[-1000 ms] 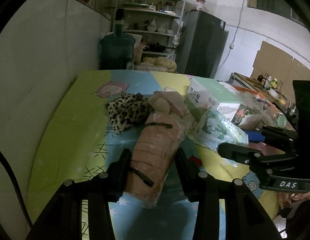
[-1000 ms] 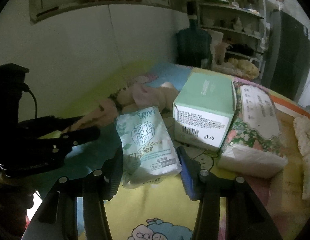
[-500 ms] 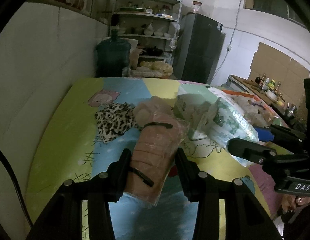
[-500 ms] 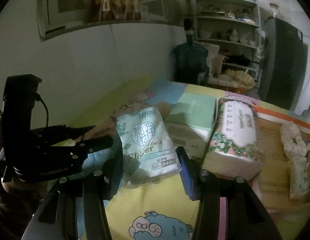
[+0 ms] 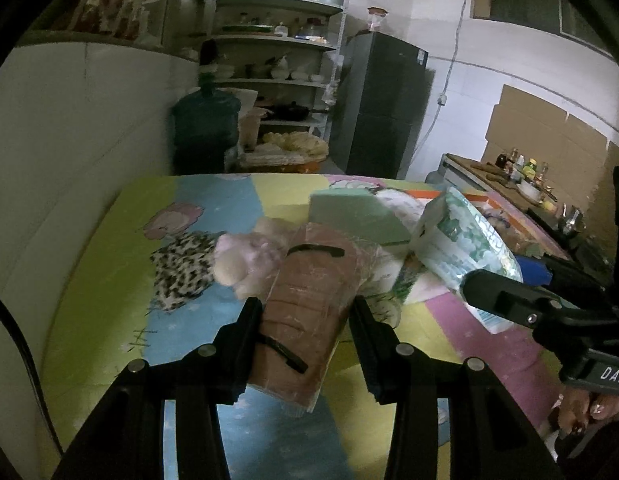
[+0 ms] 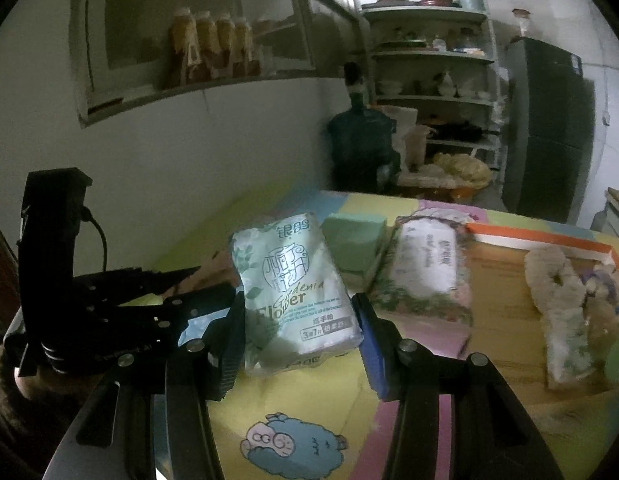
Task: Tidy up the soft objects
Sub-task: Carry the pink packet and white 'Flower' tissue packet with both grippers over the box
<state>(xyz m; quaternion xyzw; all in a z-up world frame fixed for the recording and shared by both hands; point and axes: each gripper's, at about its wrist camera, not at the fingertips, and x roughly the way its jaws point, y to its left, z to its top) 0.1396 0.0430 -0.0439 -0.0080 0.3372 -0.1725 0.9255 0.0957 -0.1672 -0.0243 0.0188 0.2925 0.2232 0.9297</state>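
Left gripper (image 5: 305, 320): clenched on a brown wrapped pack (image 5: 309, 308), held at lower centre of the left wrist view above the patterned table (image 5: 89, 300). Right gripper (image 6: 299, 328): clenched on a green-and-white tissue pack (image 6: 289, 288), held at frame centre. Green box (image 6: 353, 246) and floral tissue pack (image 6: 425, 272) are seen behind, right of centre.

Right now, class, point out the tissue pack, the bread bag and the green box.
tissue pack (image 6: 293, 288), right wrist view, on its printed front.
bread bag (image 5: 309, 304), left wrist view, on the wrapped loaf's middle.
green box (image 5: 351, 218), left wrist view, on its top face.
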